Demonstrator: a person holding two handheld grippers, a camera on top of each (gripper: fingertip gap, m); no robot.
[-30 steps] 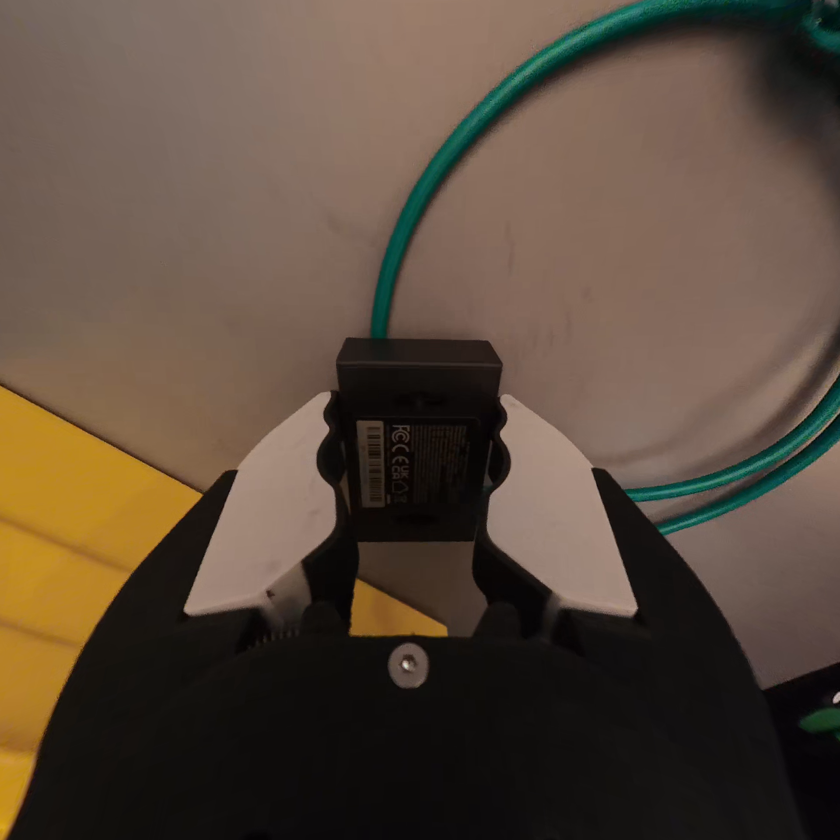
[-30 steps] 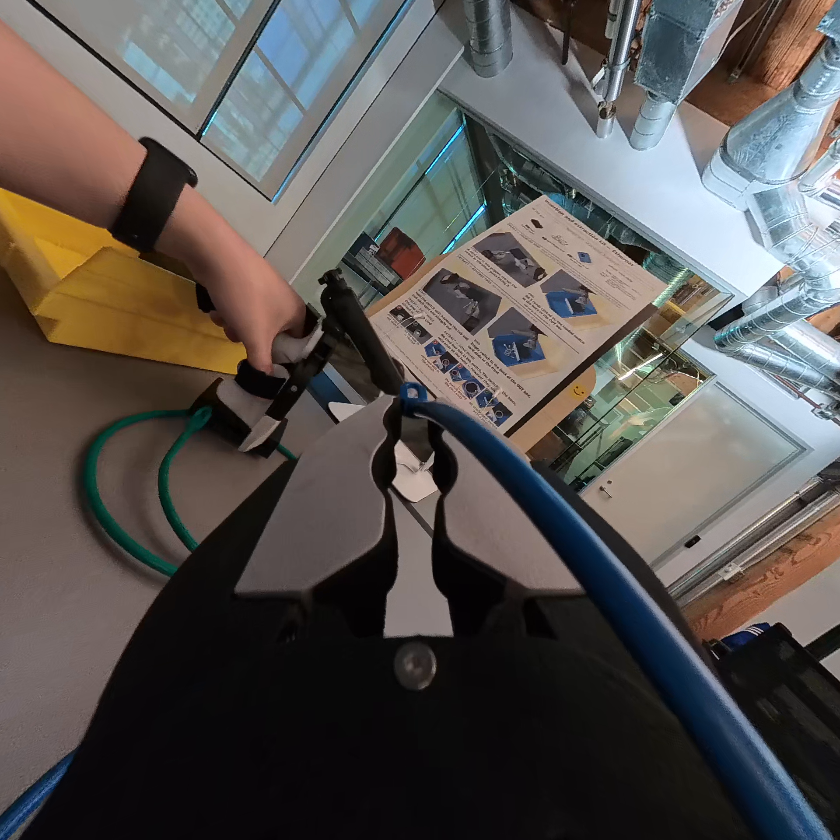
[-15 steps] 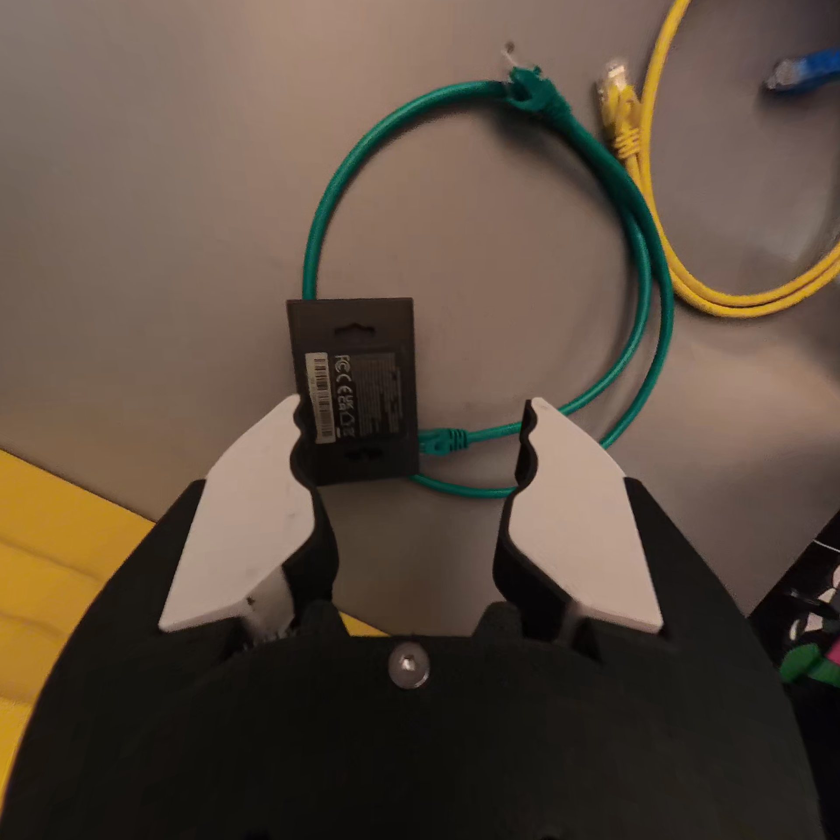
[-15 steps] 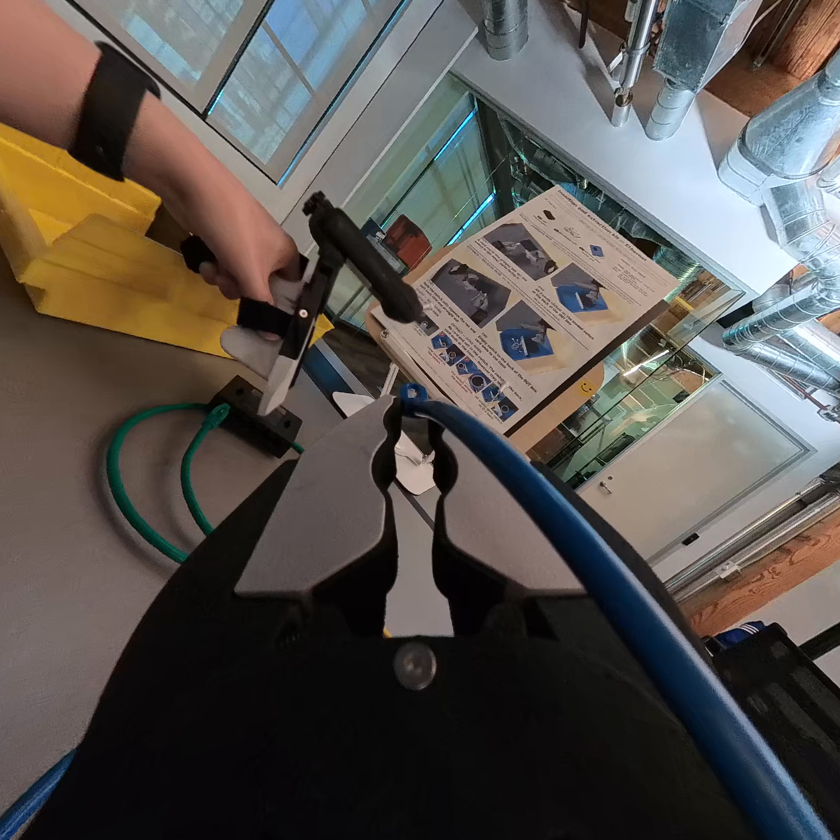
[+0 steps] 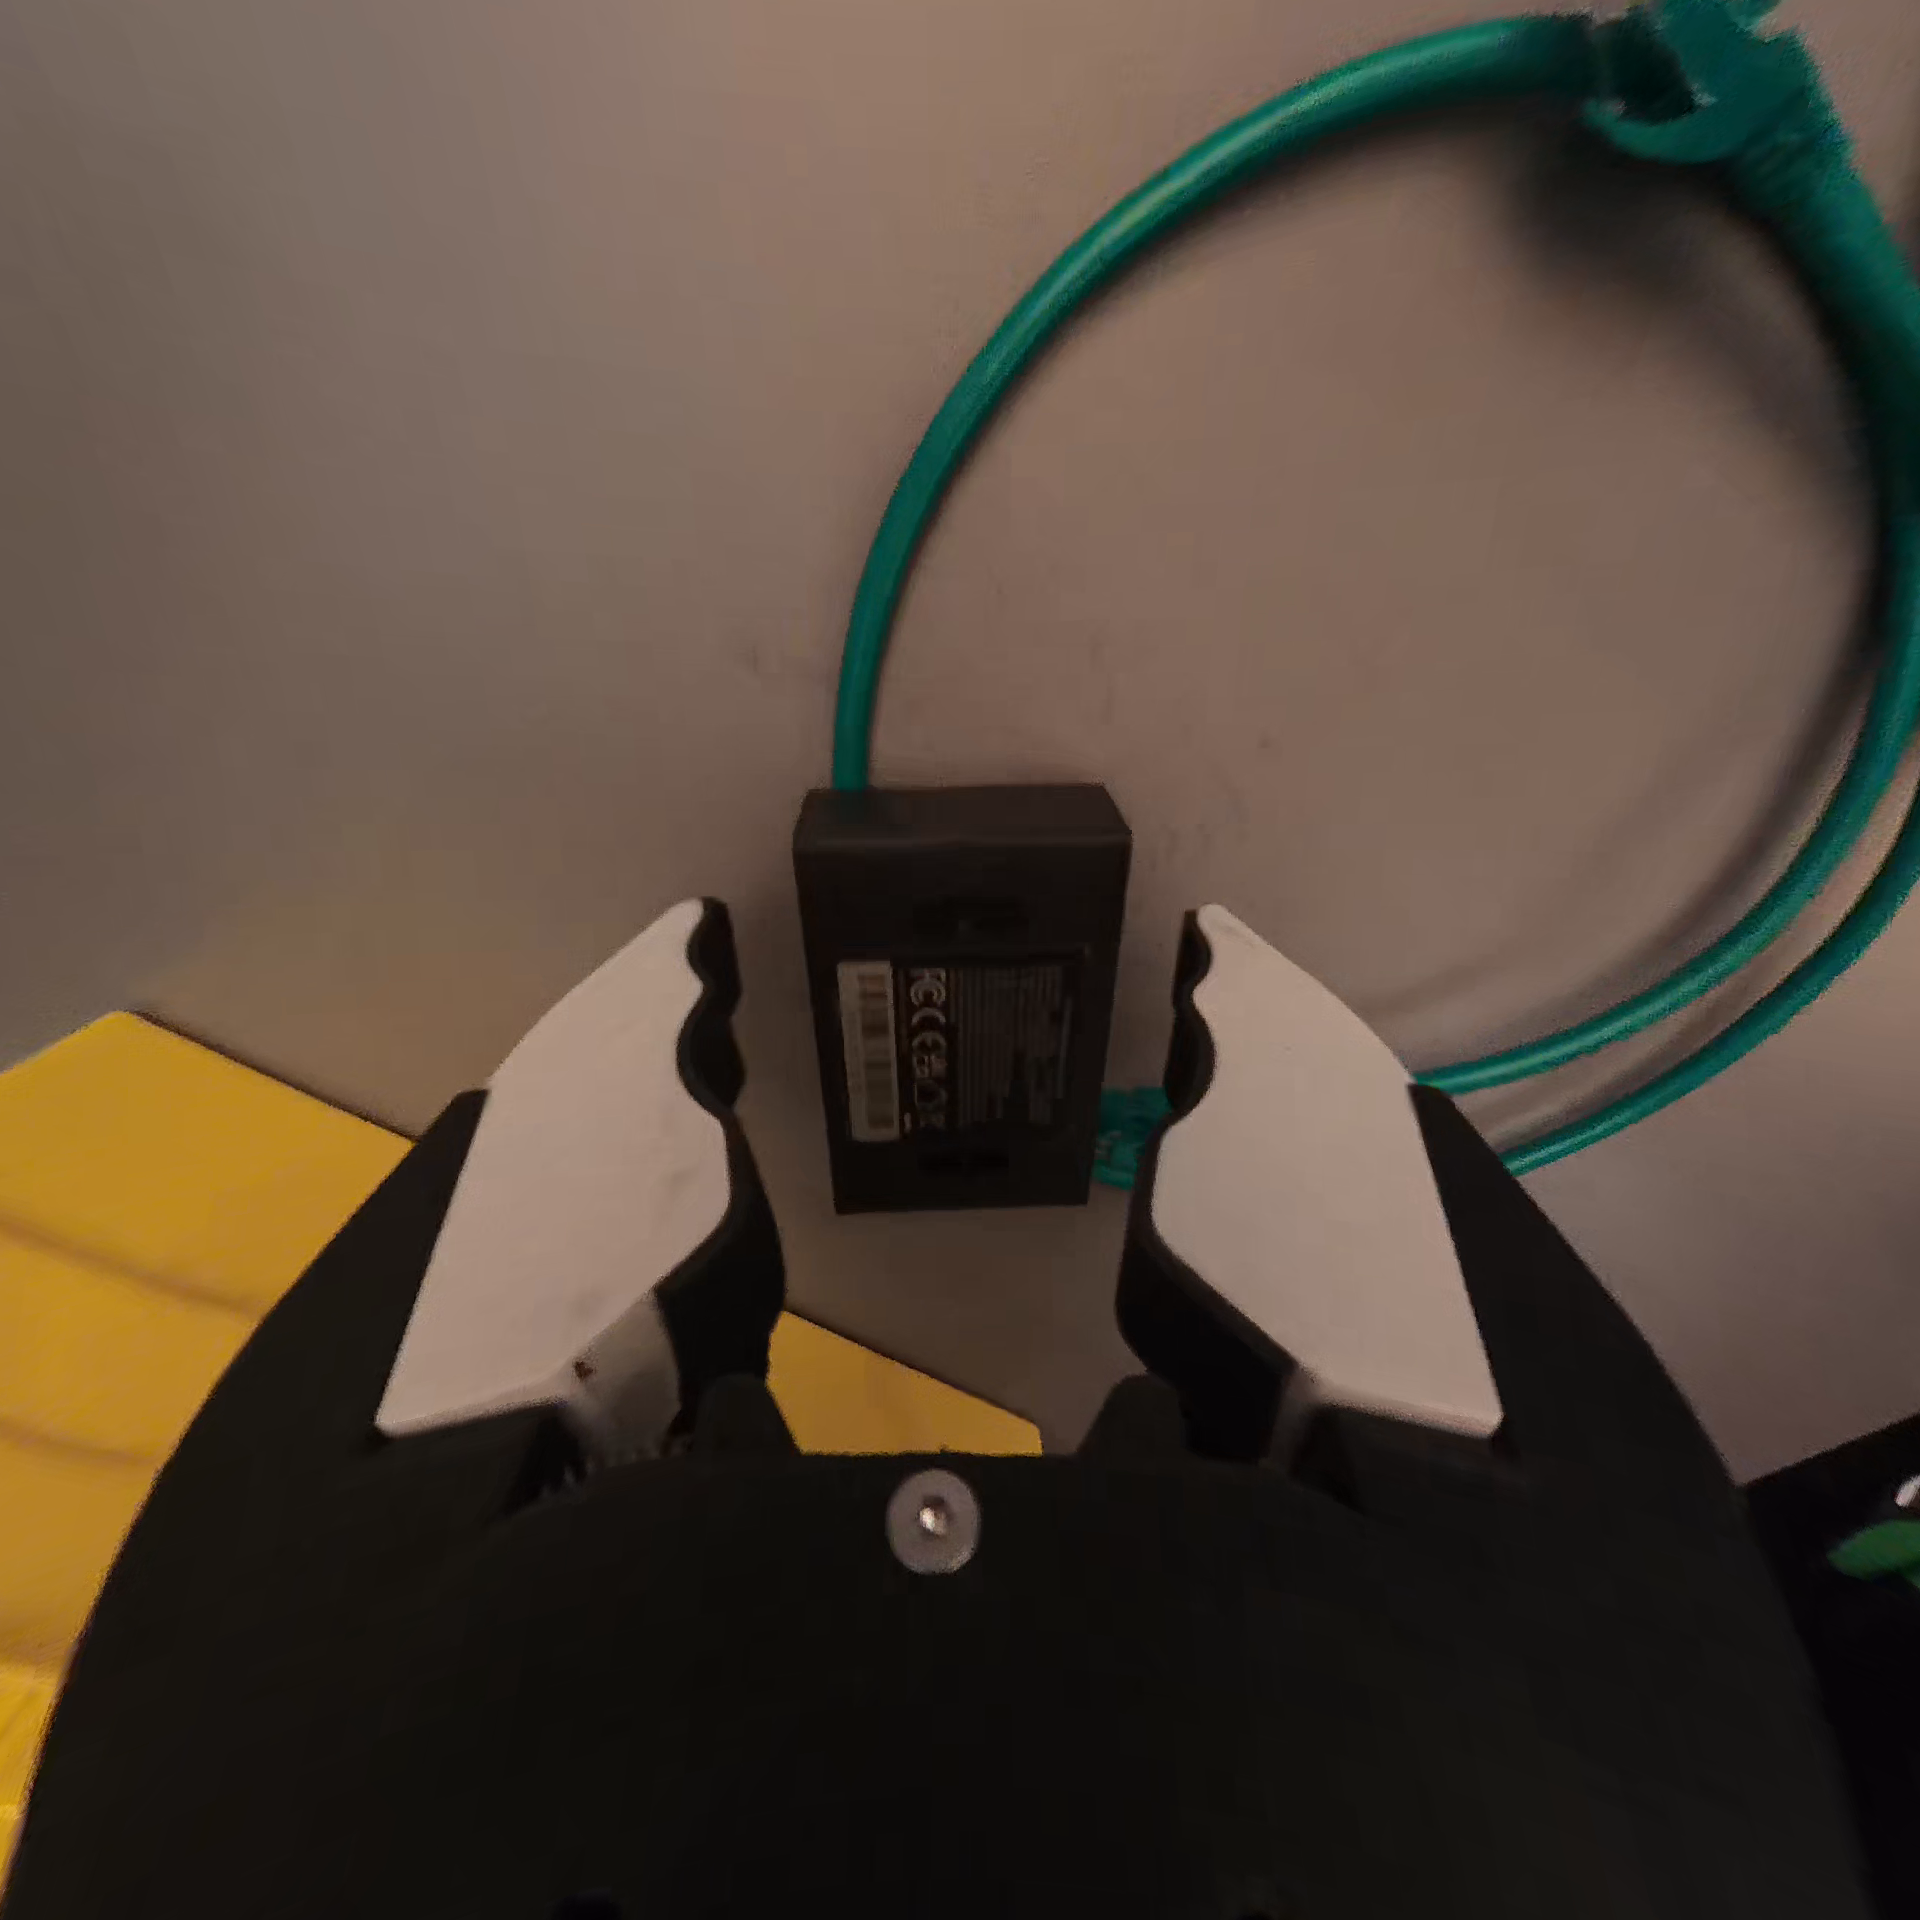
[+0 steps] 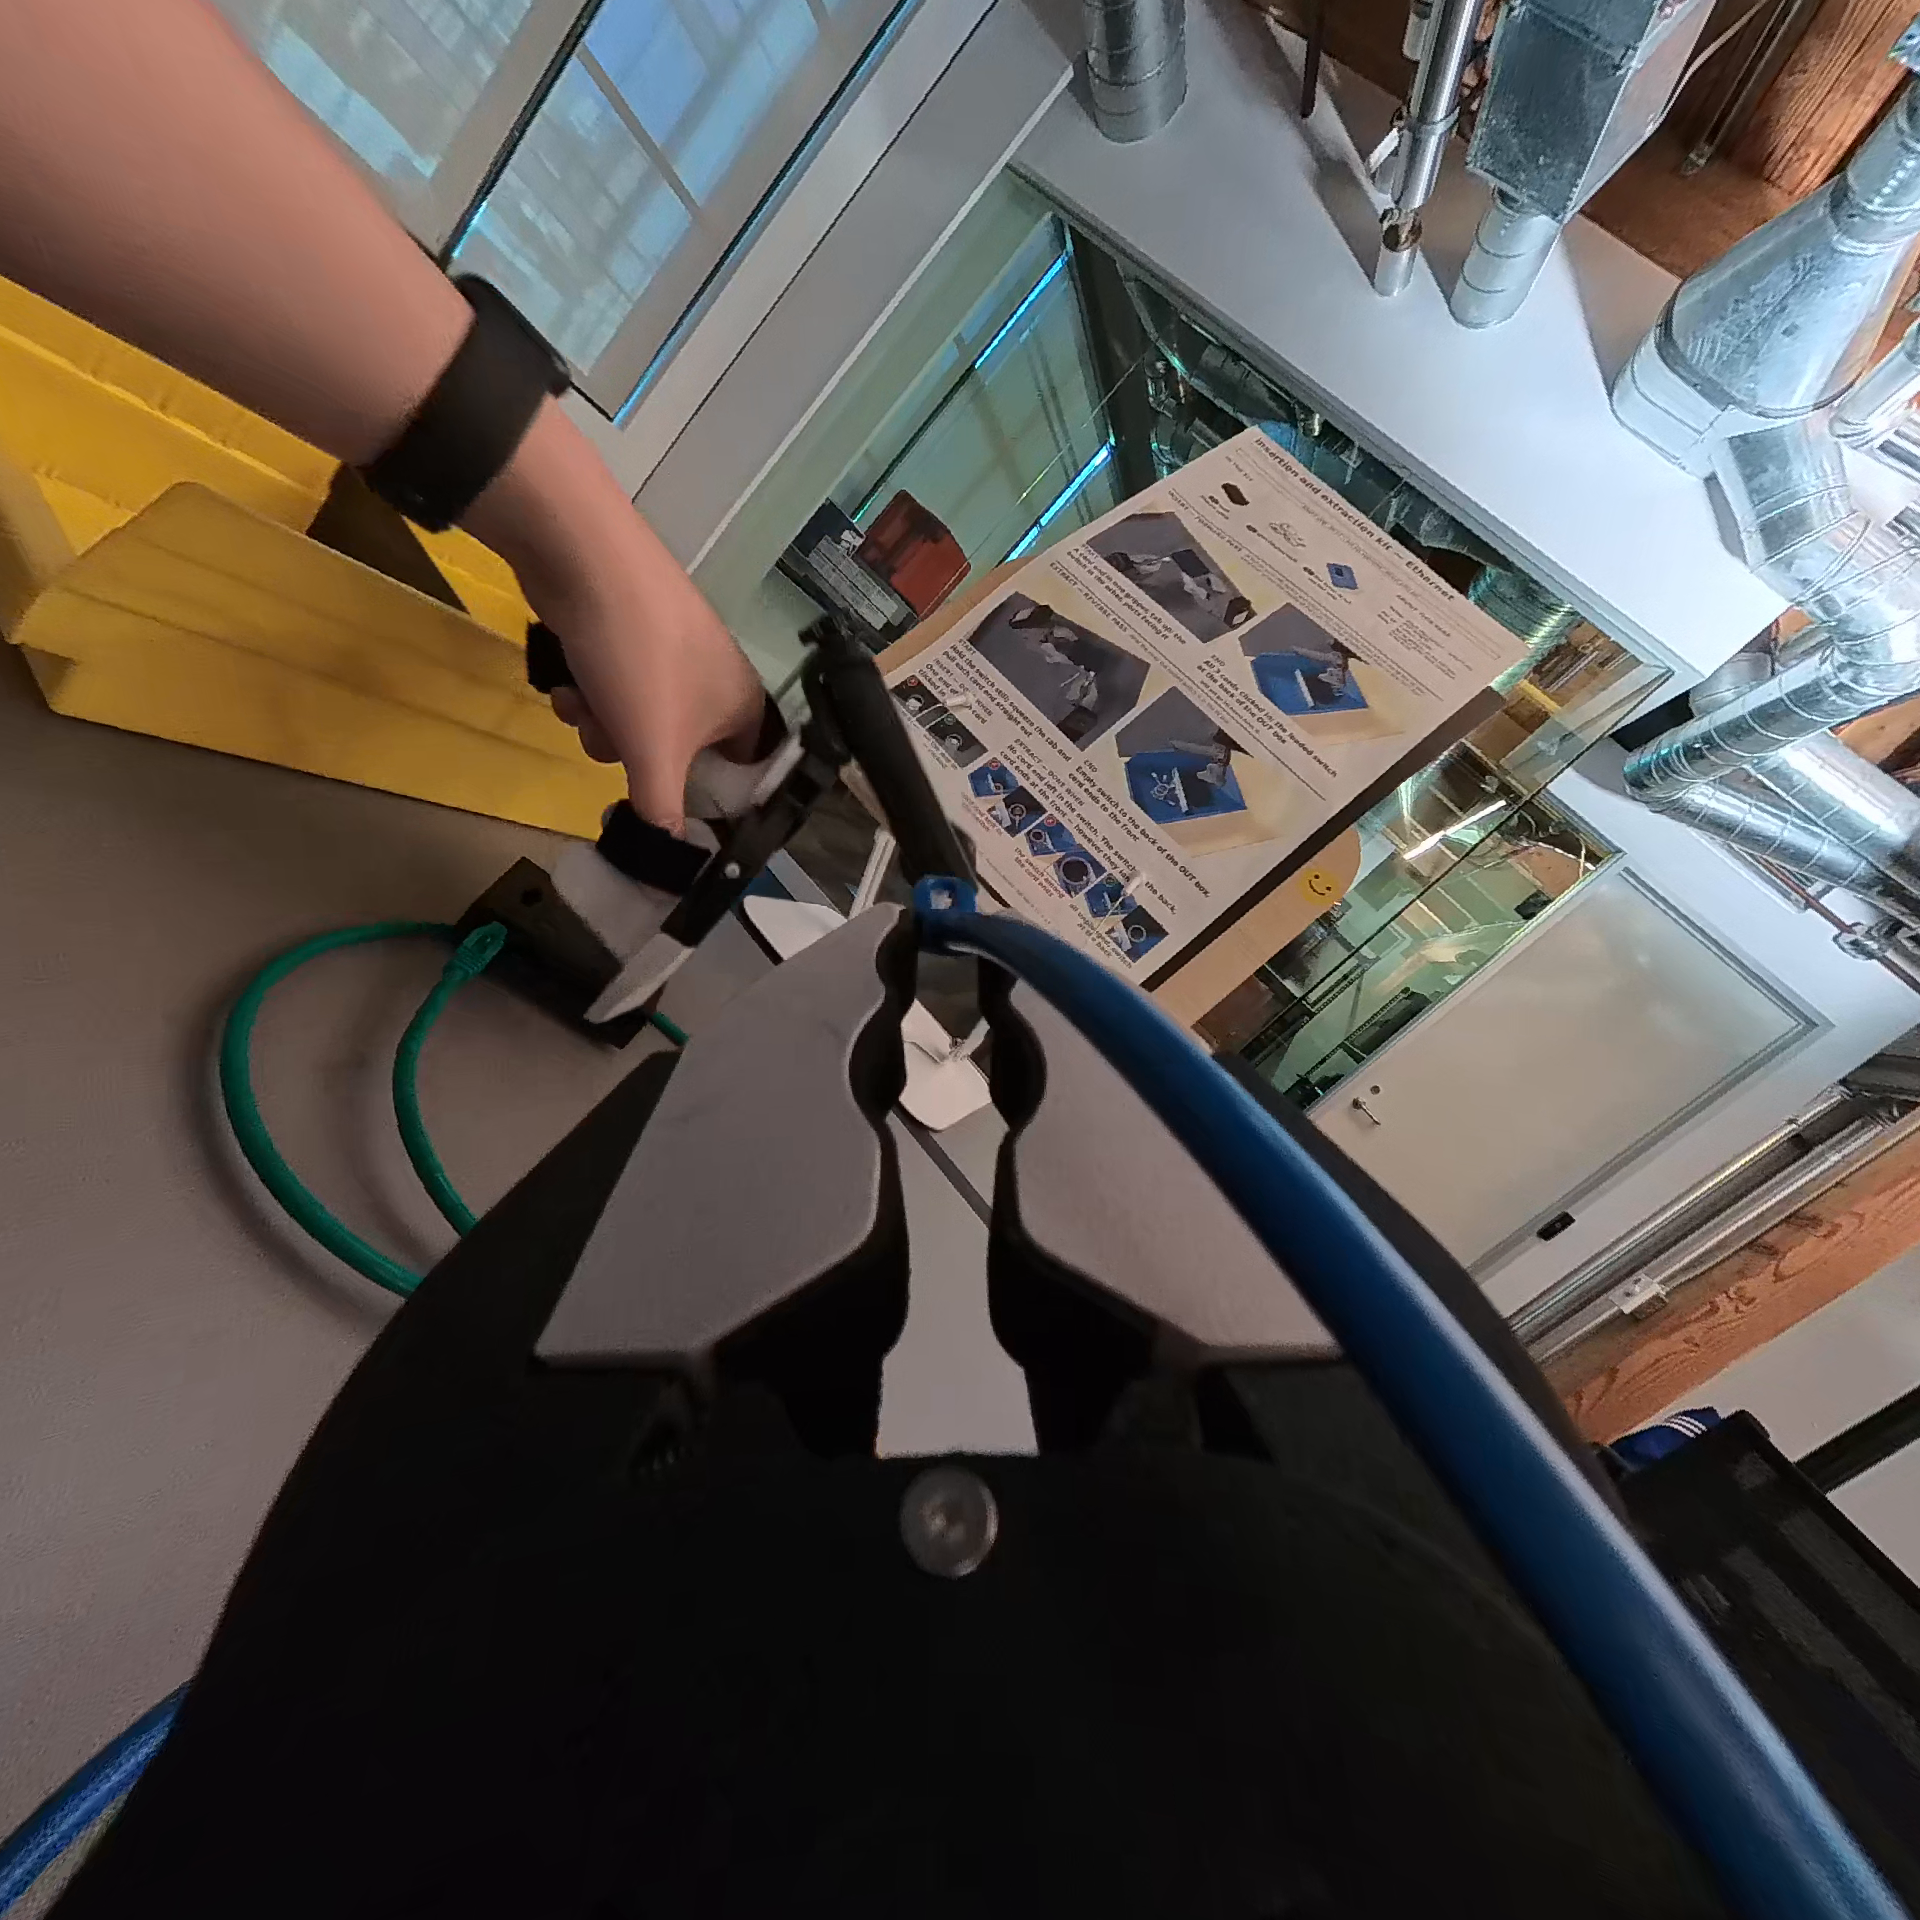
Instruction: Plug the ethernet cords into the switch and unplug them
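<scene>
The black switch (image 5: 961,997) lies label side up on the grey table (image 5: 416,520). My left gripper (image 5: 951,935) is open, with one finger on each side of the switch and a small gap to it. The green cord (image 5: 935,436) loops from the switch's far end, and its other plug (image 5: 1117,1132) lies at the switch's right side. I cannot tell if that plug is seated. My right gripper (image 6: 940,935) is shut on the blue cord's plug (image 6: 940,896), held in the air. The blue cord (image 6: 1351,1247) arcs back over the gripper. The right wrist view also shows the switch (image 6: 530,914) and the left gripper (image 6: 644,977).
A yellow bin (image 6: 260,644) stands on the table behind the switch, and it also shows in the left wrist view (image 5: 156,1247). A person's hand (image 6: 644,707) with a black wristband holds the left gripper. An instruction poster (image 6: 1195,727) stands at the table's far edge. There is about 30 cm between the tips of the two grippers.
The left gripper let go of the switch, lifted away, then came back down with its jaws open around it. The right gripper has kept hold of the blue plug and barely moved.
</scene>
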